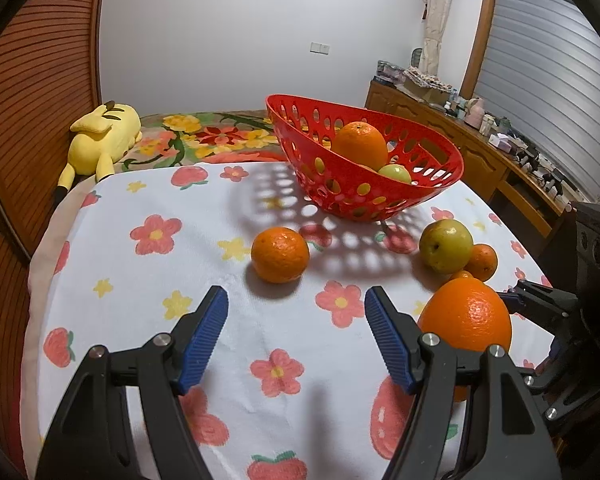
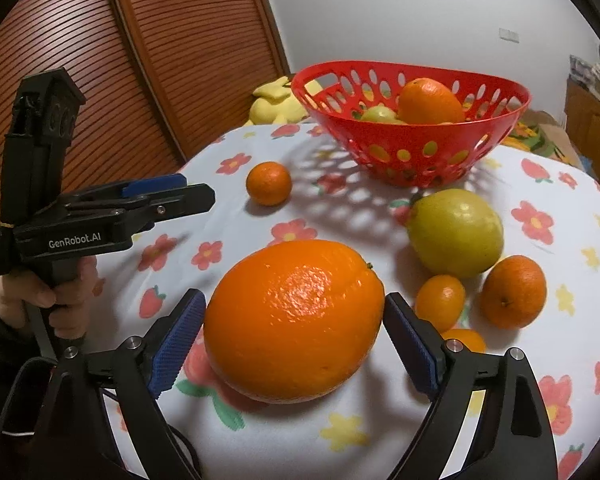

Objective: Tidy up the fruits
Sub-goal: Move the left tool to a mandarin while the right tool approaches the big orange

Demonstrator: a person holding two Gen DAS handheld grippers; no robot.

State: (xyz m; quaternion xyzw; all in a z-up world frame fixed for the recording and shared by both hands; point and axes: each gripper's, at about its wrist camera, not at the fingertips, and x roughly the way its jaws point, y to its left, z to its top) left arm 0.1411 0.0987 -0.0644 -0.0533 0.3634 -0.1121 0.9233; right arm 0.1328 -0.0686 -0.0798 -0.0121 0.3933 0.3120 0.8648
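Right gripper, jaws wide, straddles the large orange without pressing it. Left gripper gapes empty, nearer than the red basket.

Both views are bright and evenly lit, with sharp focus on the near things. Light falls from above and behind the basket, whose holes throw a dotted shadow toward the camera on the cloth. The big orange carries a white glare patch on top and a soft shadow beneath. Fisheye bending curves the door slats and the wall, and black vignette fills the corners. The far shelf is small and hard to read.
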